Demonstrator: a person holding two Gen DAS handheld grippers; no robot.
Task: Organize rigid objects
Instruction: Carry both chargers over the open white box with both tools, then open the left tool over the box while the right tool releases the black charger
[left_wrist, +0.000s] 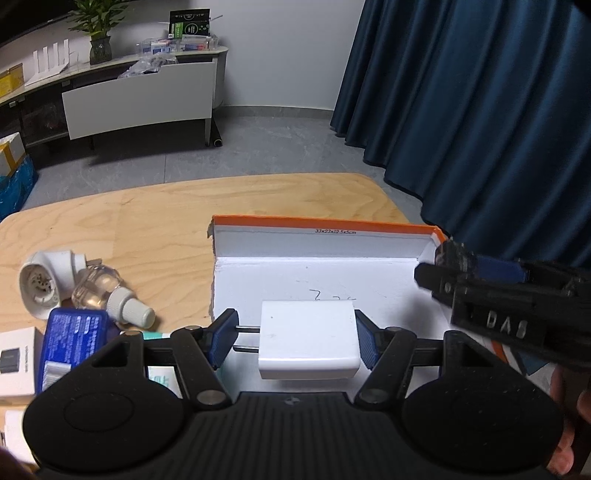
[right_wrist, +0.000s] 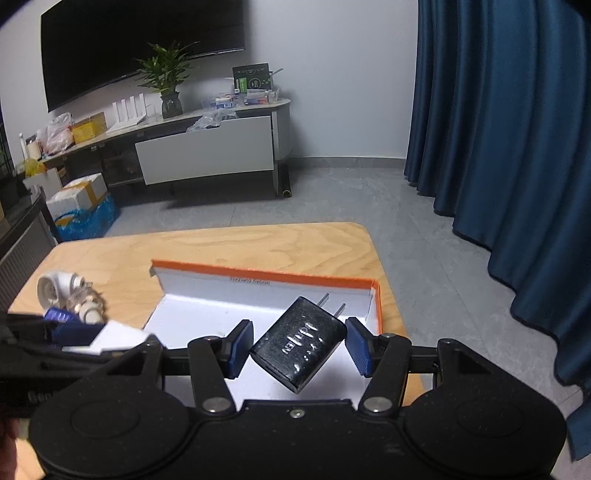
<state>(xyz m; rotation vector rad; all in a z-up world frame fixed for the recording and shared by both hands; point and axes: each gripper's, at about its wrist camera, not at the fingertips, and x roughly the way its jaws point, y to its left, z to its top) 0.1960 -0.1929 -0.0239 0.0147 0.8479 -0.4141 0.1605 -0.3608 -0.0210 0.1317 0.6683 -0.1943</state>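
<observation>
A: Wooden table (left_wrist: 147, 221) under a dim room, blue curtain (left_wrist: 480, 110) beyond. What does each of your claws carry?

B: My left gripper (left_wrist: 295, 341) holds the white charger (left_wrist: 308, 339) between its blue pads; the right pad presses its side, while on the left the prongs reach toward the other pad, so the grip looks narrow. My right gripper (right_wrist: 299, 349) has the black charger (right_wrist: 299, 349) set crookedly between its pads, prongs pointing ahead and to the right. The jaws stand partly closed; whether both pads bear firmly I cannot tell.

A: Where do the chargers lie relative to the claws?

B: Each sits directly between the fingertips, above the white floor of the orange-rimmed box (left_wrist: 325, 225), whose far wall stands ahead of both claws.

A: What lies further out?

B: Left of my left claw: a white plug-in heater (left_wrist: 44, 280), a clear bottle (left_wrist: 107, 295) and a blue packet (left_wrist: 74, 339), all outside the box.

A: What could go wrong?

B: I judge that the tilted black charger may twist out, since the pads meet its corners. The two claws are close together and may collide above the box.
</observation>
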